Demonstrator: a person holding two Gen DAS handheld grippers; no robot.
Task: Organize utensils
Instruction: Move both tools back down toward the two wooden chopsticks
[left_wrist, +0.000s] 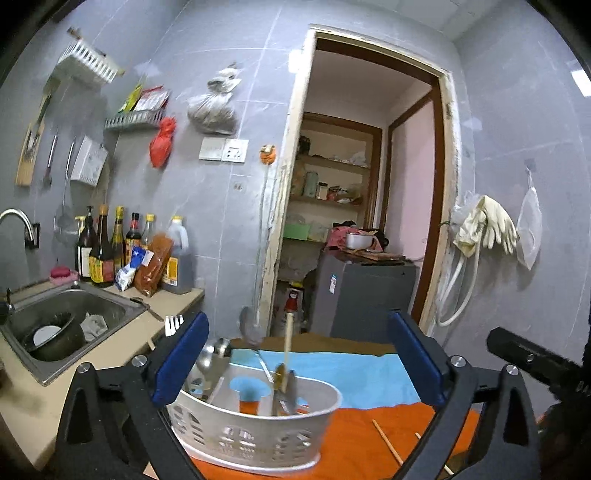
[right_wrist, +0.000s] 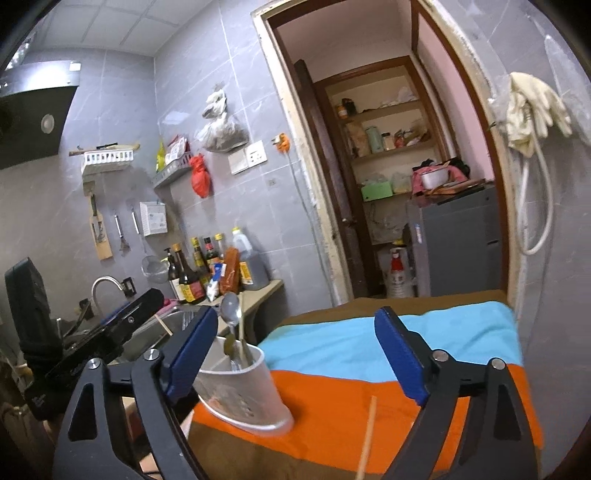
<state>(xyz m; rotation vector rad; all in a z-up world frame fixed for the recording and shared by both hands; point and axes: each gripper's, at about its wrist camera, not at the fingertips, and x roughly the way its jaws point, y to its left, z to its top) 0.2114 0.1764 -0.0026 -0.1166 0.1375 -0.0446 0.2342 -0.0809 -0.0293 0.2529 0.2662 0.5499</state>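
A white perforated utensil caddy (left_wrist: 258, 432) stands on an orange, blue and brown striped cloth (left_wrist: 362, 373). It holds metal spoons (left_wrist: 251, 328), a wooden-handled utensil (left_wrist: 289, 350) and other pieces. My left gripper (left_wrist: 299, 362) is open and empty, its blue pads either side of the caddy and above it. In the right wrist view the caddy (right_wrist: 243, 391) sits left of centre with a spoon (right_wrist: 232, 308) sticking up. My right gripper (right_wrist: 295, 354) is open and empty above the cloth. A wooden chopstick (right_wrist: 367, 435) lies on the cloth below it; it also shows in the left wrist view (left_wrist: 387, 441).
A steel sink (left_wrist: 70, 321) with a pot and a cloth lies to the left. Sauce bottles (left_wrist: 110, 251) line the counter by the wall. An open doorway (left_wrist: 362, 192) leads to shelves and a grey fridge (left_wrist: 365, 295). Forks (left_wrist: 173, 325) lie on the counter edge.
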